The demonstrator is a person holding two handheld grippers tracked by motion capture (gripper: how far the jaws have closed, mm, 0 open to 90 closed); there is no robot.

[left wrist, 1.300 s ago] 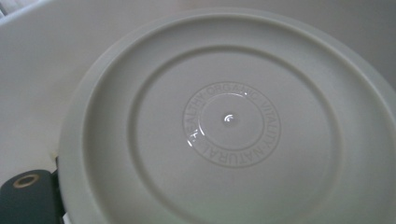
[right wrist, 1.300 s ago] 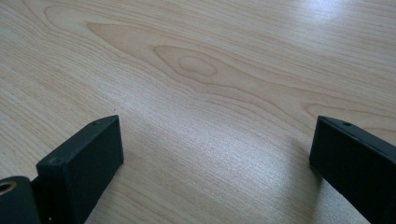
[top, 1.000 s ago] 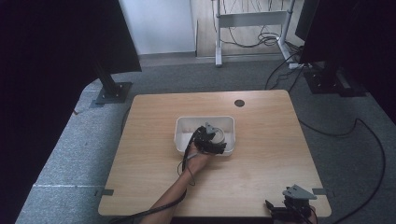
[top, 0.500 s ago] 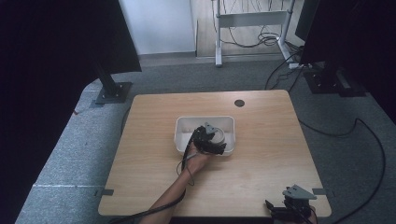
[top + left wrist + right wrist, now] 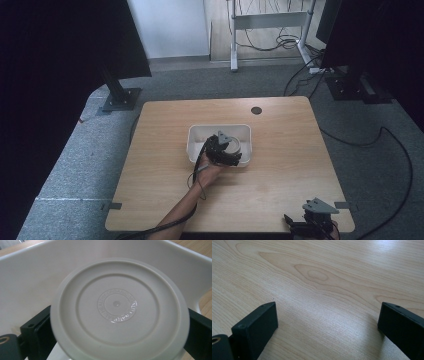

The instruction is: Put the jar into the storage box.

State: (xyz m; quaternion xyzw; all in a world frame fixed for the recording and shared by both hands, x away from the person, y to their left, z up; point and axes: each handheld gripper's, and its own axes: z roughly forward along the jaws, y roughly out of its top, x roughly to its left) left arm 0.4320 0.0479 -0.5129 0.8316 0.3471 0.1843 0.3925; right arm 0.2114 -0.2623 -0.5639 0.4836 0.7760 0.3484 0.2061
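Left gripper [image 5: 226,150], seen from the high view, hangs over the white tub [image 5: 196,142] near the middle of the wooden table [image 5: 280,150], with the person's hand [image 5: 207,175] behind it on the near side. Beneath its grey plate a pale round thing sits inside the tub, though its form is hard to read from this height. Well off toward the near right corner of the table, the right gripper [image 5: 312,222] rests low at the table edge with nothing near it.

From the left gripper view, the jaws stand on either side of a round, off-white plastic lid [image 5: 119,307], clenched against its rim at left and right. Its flat face, with raised rings and a small embossed stamp at the centre, is turned toward the camera, and the tub's white wall [image 5: 37,272] curves just beyond it. I judge the lid light, stiff and smooth: a thin disc that could slip or pivot between flat pads. Taking it across its widest part, rim to rim as here, looks the surest hold. Whether a container hangs below it is hidden.

From the right gripper view, the jaws stand spread wide, released, with bare wood grain between and ahead of them.
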